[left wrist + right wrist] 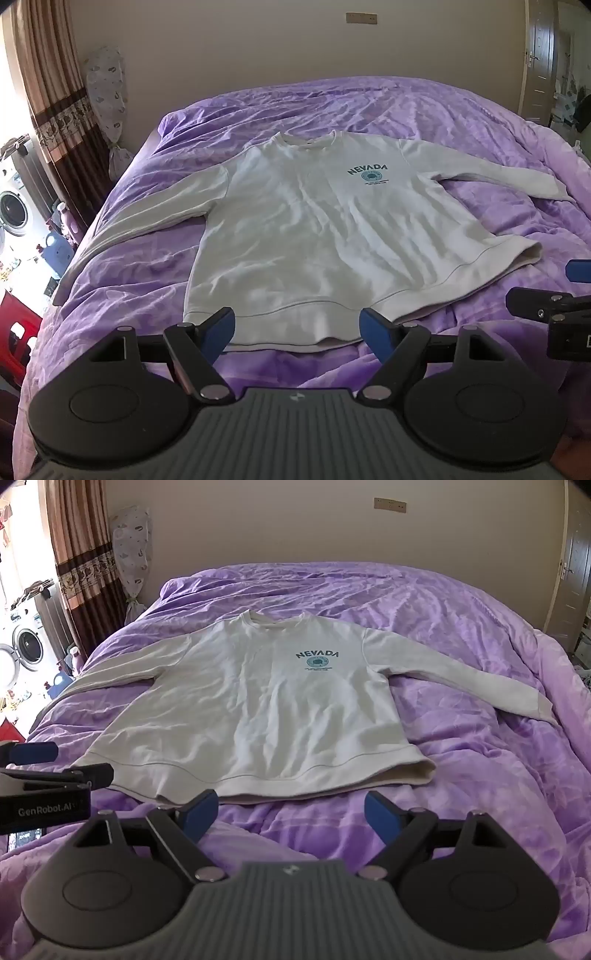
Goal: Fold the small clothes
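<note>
Far left: washing machine point(13, 212) beside a brown patterned curtain point(55, 107). Purple bedspread point(424, 110) covers the bed.

Cream sweatshirt point(314, 221) lies flat and face up in the middle of the bedspread, collar toward the far wall, both sleeves spread outward, hem nearest the grippers. "NEVADA" print point(368, 170) in teal on the chest. Unfolded.

Left gripper point(297, 330): blue-padded jaws spread wide, nothing between them, hovering over the hem's near edge.

Right gripper point(290, 814): jaws likewise spread wide and empty, just short of the hem, off the sweatshirt's right part.

Far right: wooden door point(541, 59).
</note>
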A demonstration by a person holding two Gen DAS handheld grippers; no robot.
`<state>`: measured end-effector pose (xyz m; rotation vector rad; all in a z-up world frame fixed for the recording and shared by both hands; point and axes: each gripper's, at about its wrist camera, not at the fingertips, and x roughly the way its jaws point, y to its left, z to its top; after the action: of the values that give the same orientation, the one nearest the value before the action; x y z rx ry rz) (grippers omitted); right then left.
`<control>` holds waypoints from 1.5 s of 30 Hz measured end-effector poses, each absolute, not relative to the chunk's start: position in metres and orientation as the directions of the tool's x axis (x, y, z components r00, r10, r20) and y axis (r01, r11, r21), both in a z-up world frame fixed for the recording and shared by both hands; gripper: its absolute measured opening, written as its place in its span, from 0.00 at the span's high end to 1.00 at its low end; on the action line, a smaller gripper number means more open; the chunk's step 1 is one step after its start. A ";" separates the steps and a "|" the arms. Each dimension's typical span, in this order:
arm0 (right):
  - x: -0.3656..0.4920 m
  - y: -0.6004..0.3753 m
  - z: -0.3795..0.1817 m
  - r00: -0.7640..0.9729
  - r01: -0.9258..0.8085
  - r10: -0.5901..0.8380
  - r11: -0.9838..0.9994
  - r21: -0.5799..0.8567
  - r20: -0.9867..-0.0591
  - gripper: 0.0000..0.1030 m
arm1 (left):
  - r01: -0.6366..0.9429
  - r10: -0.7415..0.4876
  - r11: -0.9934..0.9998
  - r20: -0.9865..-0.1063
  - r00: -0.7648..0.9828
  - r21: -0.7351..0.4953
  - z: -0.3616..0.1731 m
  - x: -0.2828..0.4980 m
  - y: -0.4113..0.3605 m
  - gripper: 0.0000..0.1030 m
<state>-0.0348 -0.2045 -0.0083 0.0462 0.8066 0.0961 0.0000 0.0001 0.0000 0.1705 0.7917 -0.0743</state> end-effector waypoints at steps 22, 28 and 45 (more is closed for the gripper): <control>-0.034 -0.204 -0.009 0.678 -0.070 0.105 0.994 0.078 -0.728 0.20 | 0.132 -0.019 0.986 -0.716 0.698 0.103 0.002 -0.002 -0.001 0.13; -0.034 -0.204 -0.008 0.674 -0.076 0.109 0.994 0.078 -0.731 0.20 | 0.130 -0.018 0.986 -0.715 0.698 0.102 0.003 0.000 -0.002 0.13; -0.032 -0.202 -0.011 0.667 -0.081 0.113 0.994 0.080 -0.736 0.20 | 0.131 -0.025 0.987 -0.715 0.698 0.093 0.002 -0.001 0.001 0.13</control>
<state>-0.0320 -0.2017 -0.0107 0.0414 0.8332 0.1096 -0.0008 0.0015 0.0022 0.1402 0.7936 -0.0873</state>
